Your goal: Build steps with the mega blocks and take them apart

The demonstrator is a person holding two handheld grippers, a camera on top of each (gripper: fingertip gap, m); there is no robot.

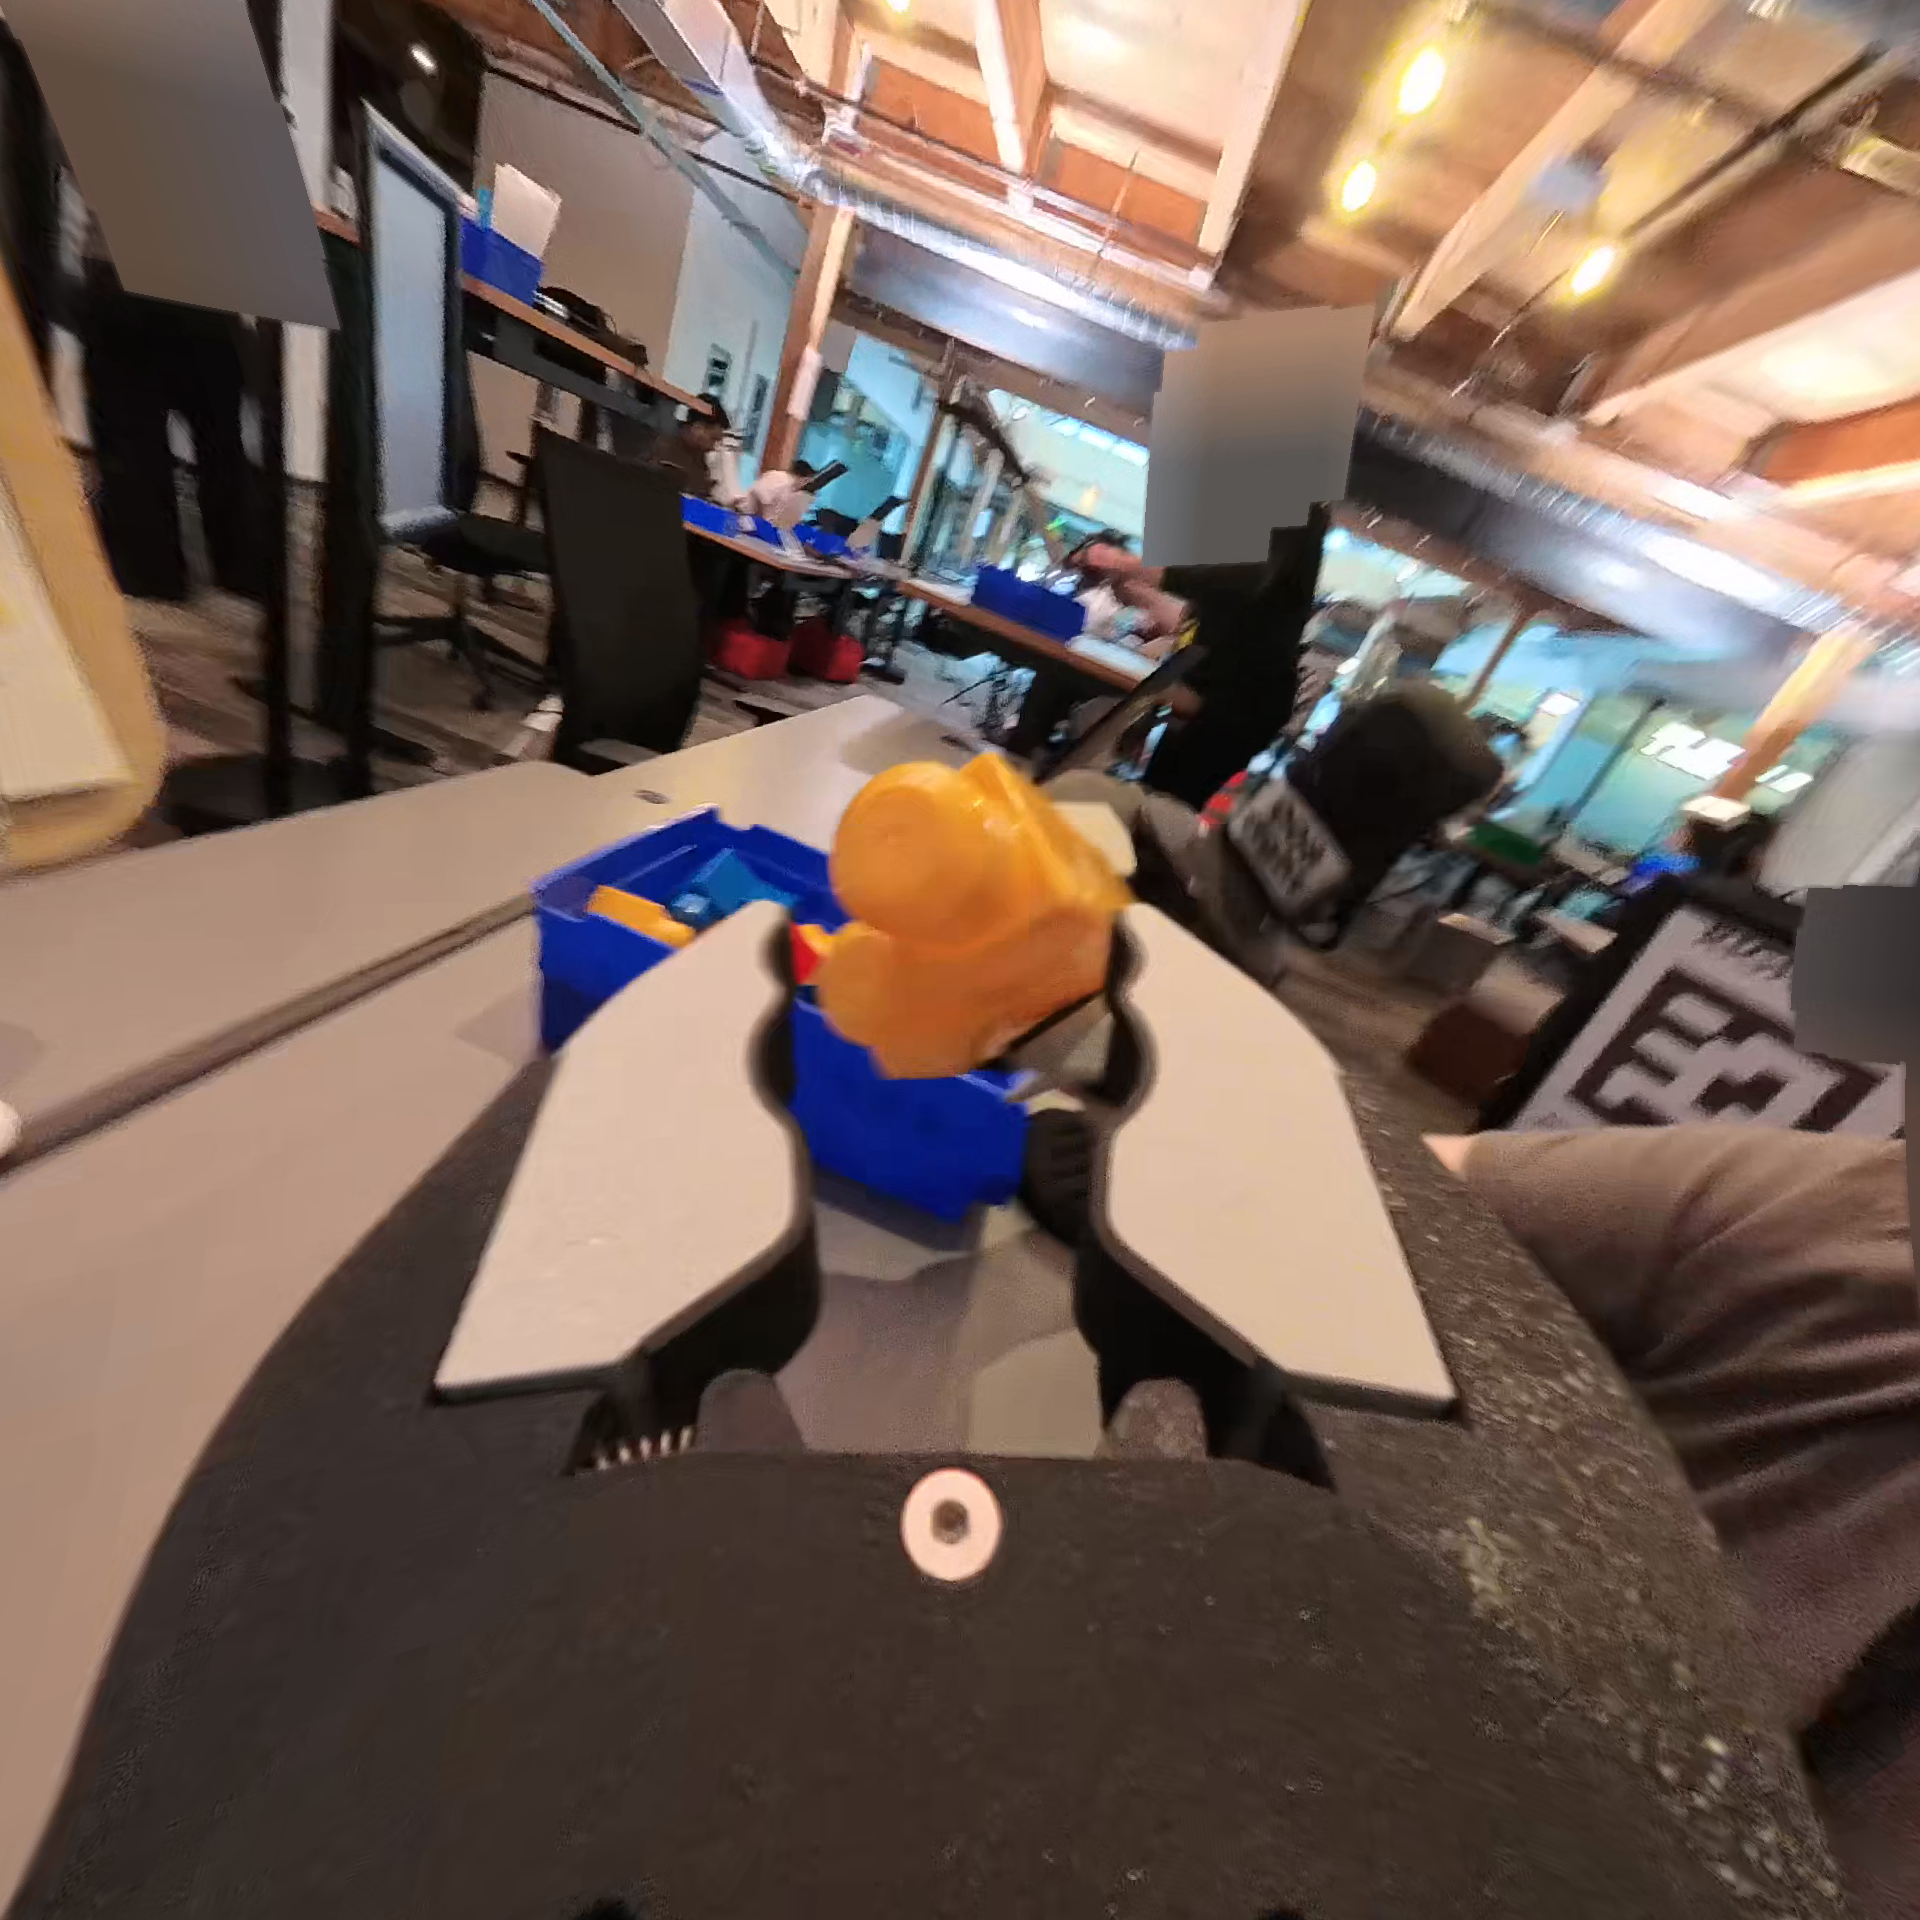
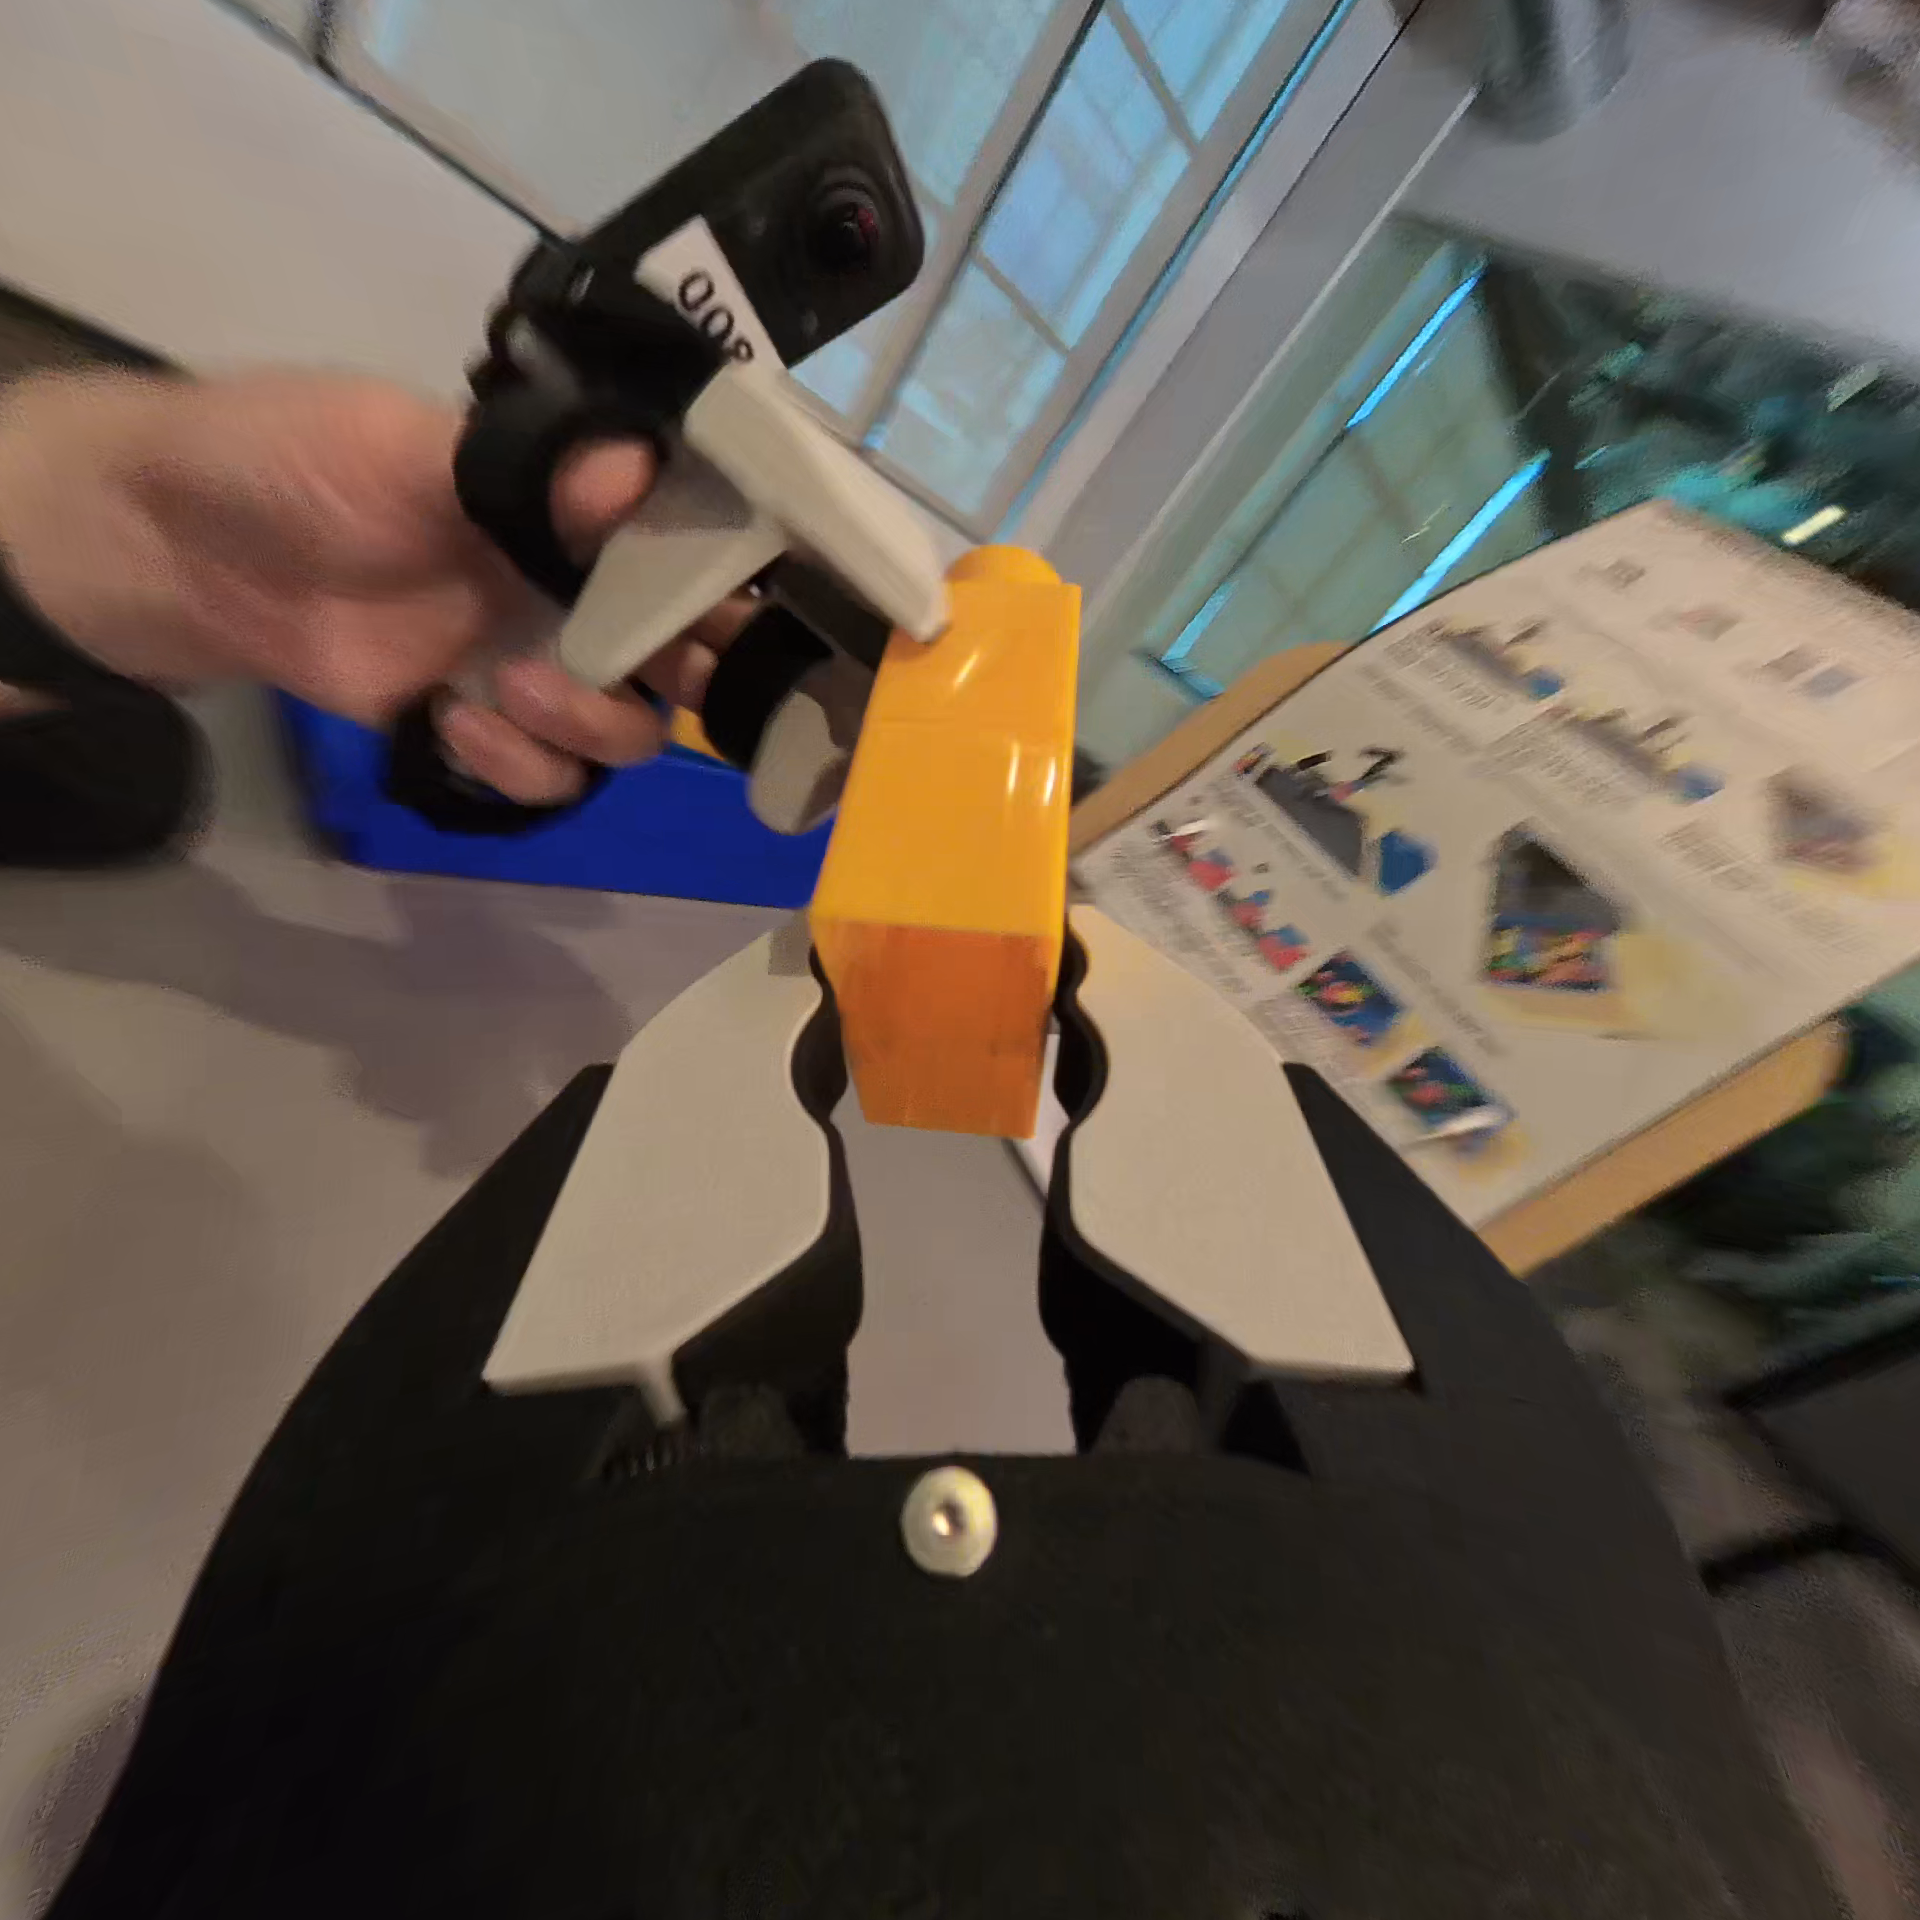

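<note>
Between the grey fingertips of the right gripper (image 2: pixel 940 1023) sits a stack of orange mega blocks (image 2: pixel 956 862), pinched at its near end and held up off the table. Seen from the right wrist, the stack looks like two glossy orange blocks joined end to end, with a faint seam across them and a round stud at the far end. The left gripper (image 2: pixel 862 707), held by a person's hand (image 2: pixel 260 530), meets the far block from the left, one finger on its upper face and one lower down, so it appears to be clamping that block. From the left wrist the left gripper (image 1: pixel 951 961) has the orange blocks (image 1: pixel 966 914) between its tips, round hollow underside facing the camera. Behind them a blue bin (image 1: pixel 894 1122) holding more blocks stands on the grey table (image 1: pixel 260 935). A printed instruction sheet (image 2: pixel 1507 831) on a board lies to the right
</note>
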